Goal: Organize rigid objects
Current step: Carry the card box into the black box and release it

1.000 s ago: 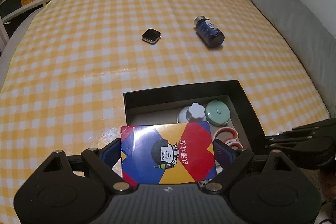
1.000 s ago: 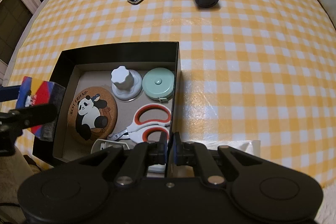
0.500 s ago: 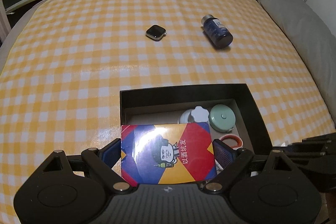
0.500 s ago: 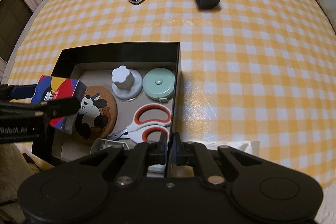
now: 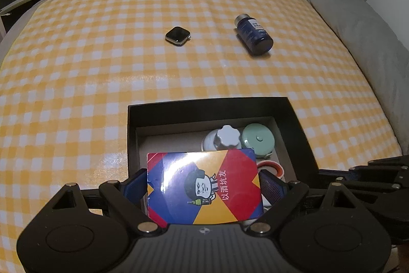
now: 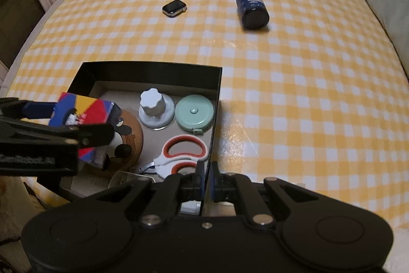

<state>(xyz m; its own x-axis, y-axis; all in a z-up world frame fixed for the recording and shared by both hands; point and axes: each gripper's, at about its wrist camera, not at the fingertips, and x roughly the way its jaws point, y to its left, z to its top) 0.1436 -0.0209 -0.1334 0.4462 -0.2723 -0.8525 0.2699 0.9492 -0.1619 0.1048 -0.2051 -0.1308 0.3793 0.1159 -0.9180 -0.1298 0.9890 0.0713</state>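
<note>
The left gripper (image 5: 204,187) pinches a colourful card box (image 5: 204,186) by its sides, held over the near left part of the black box (image 5: 204,106). The right gripper (image 6: 207,179) is pressed together on that box's right wall. Inside lie scissors (image 6: 182,152), a green tape measure (image 6: 194,112) and a white knob (image 6: 153,105). Toward the checked tablecloth's (image 5: 102,68) far edge lie a smartwatch (image 5: 178,35) and a blue bottle (image 5: 253,34).

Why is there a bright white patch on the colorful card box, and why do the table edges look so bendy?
Left wrist view: room light glares off the glossy card box and the checked tablecloth. Both views: the fisheye lens curves the table edges; the right wrist view's corners look dim and soft.
</note>
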